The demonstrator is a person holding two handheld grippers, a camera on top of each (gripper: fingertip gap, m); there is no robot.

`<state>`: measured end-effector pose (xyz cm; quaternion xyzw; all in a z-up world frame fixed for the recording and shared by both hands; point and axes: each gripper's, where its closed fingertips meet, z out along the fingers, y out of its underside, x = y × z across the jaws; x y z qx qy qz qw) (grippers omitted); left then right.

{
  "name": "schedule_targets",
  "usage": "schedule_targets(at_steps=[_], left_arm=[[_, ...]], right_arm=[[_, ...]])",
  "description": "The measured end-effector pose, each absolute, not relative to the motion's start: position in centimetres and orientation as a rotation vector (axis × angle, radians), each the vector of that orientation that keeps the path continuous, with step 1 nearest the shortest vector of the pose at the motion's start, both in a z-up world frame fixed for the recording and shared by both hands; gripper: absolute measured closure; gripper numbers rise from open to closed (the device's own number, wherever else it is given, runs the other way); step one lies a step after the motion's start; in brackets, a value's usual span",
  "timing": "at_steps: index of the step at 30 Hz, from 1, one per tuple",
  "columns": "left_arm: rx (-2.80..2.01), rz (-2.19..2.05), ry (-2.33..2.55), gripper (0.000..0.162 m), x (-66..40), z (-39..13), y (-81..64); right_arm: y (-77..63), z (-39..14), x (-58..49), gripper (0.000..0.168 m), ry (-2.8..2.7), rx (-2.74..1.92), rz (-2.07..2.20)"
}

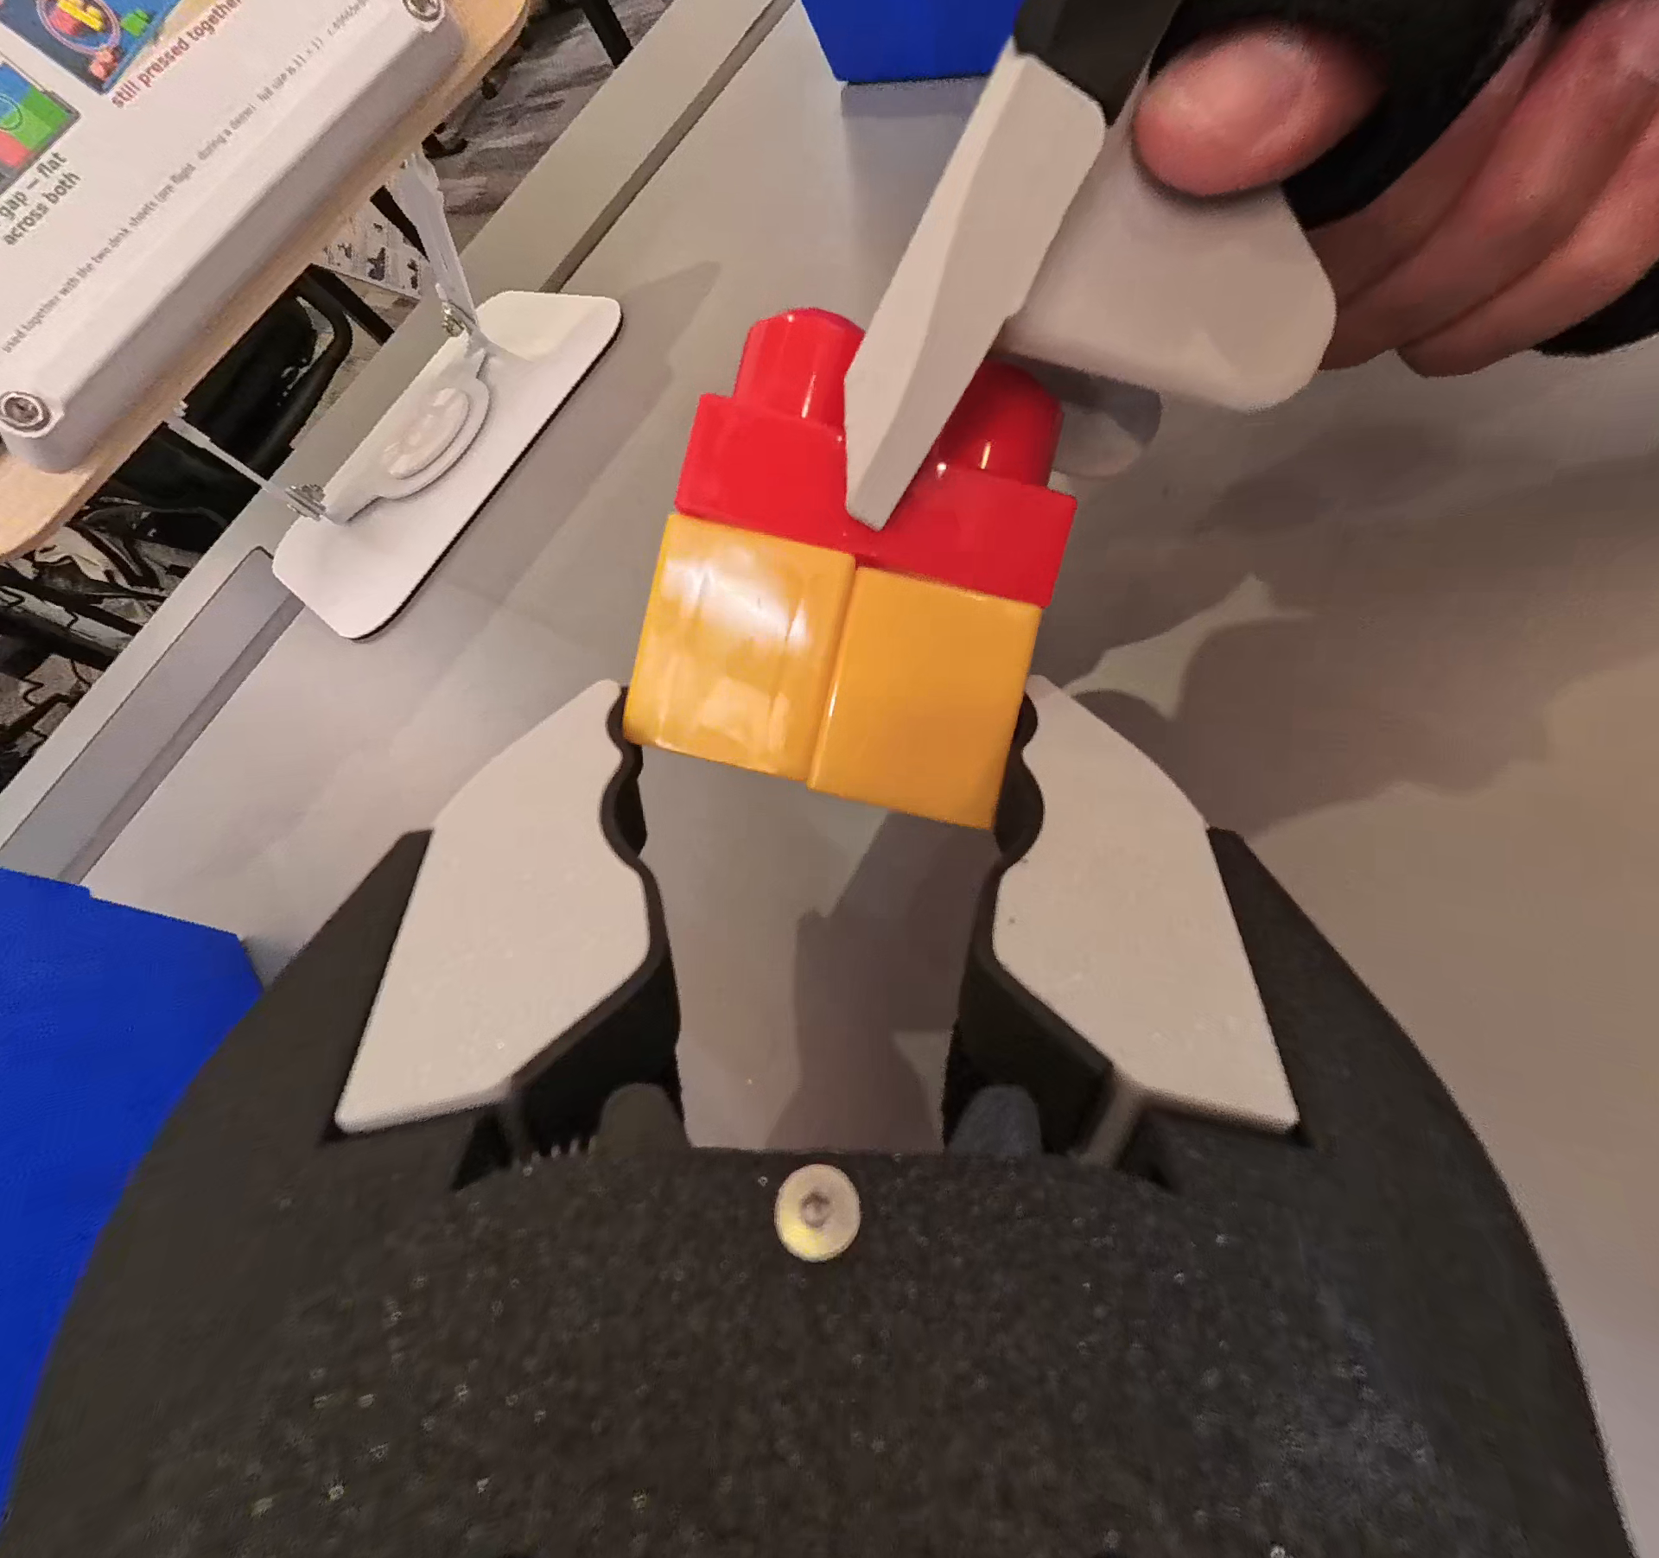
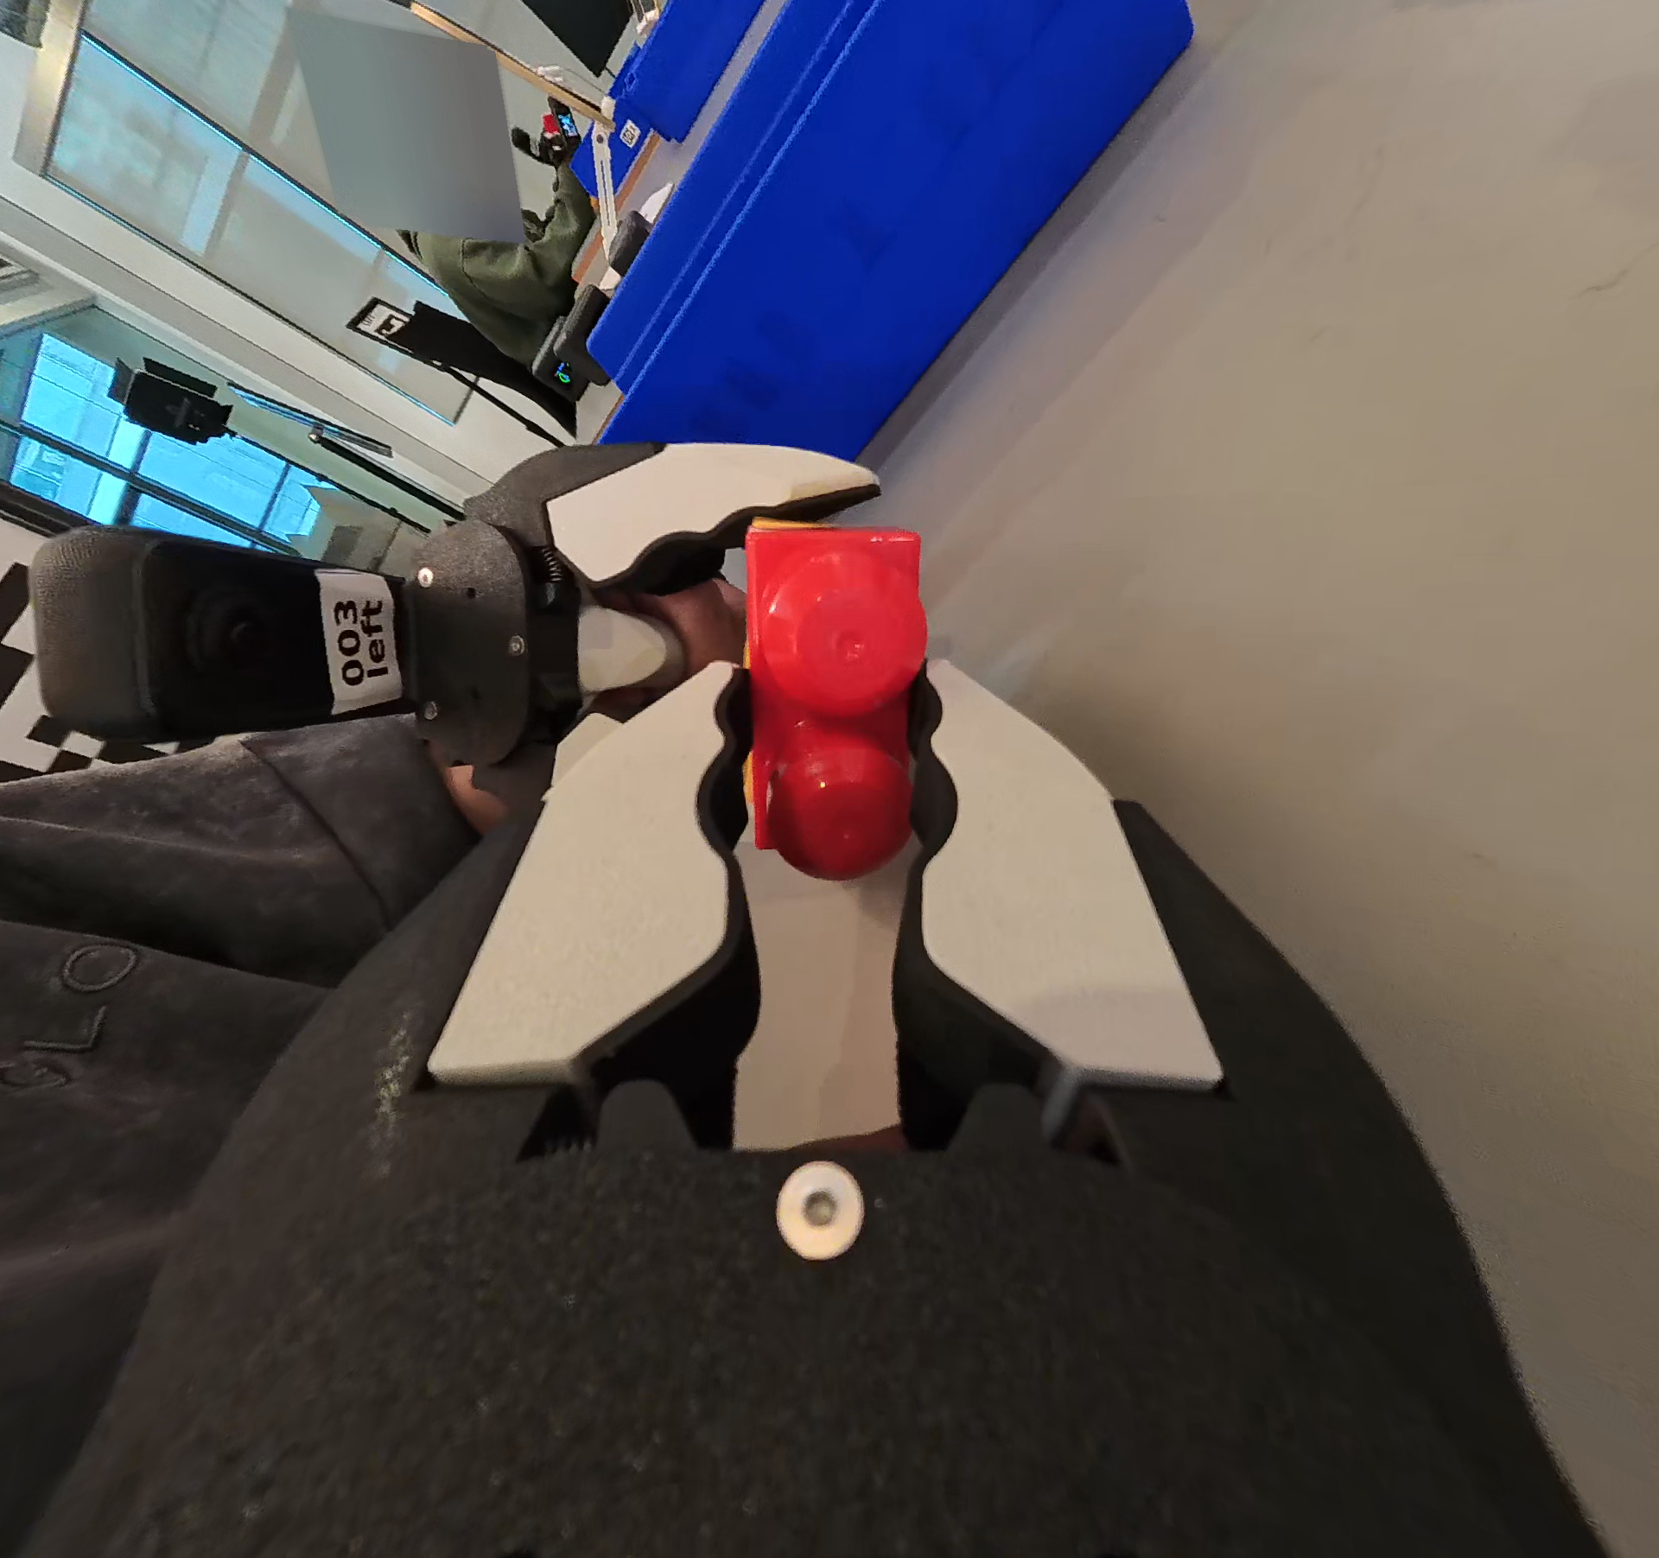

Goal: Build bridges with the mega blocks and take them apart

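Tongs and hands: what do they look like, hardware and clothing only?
Both the left tongs and the right tongs have light grey angular finger plates with wavy black inner pads, a black textured body and a central silver screw. A white sticker marks the left unit's camera. The hand wears a black fingerless glove.

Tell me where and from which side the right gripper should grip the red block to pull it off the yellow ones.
Grip the red block on its two long flat side walls, coming from above along its studs, as the right gripper sits now. The studs on top are rounded and would likely slip. The left gripper clamps the yellow blocks from the near side, so the upper side is the free one.
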<state>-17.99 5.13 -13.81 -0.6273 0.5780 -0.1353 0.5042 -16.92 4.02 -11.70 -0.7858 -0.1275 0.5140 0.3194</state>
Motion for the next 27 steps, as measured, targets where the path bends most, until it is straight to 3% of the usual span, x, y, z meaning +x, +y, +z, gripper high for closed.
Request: schedule_targets(at_steps=[18, 24, 27], left_arm=[[-1.549, -0.334, 1.287, 0.082, -17.4, -13.2, 5.6], [-1.47, -0.272, 1.197, 0.078, -17.9, -11.1, 5.6], [-1.426, -0.255, 1.079, 0.083, -19.9, -9.3, 5.0]], right_arm=[[4.5, -11.0, -16.6, 0.134, -0.317, -2.042, 1.341], [5.0, -10.0, -15.0, 0.135, -0.307, -2.04, 1.241], [5.4, -9.3, -12.9, 0.135, -0.291, -2.058, 1.093]])
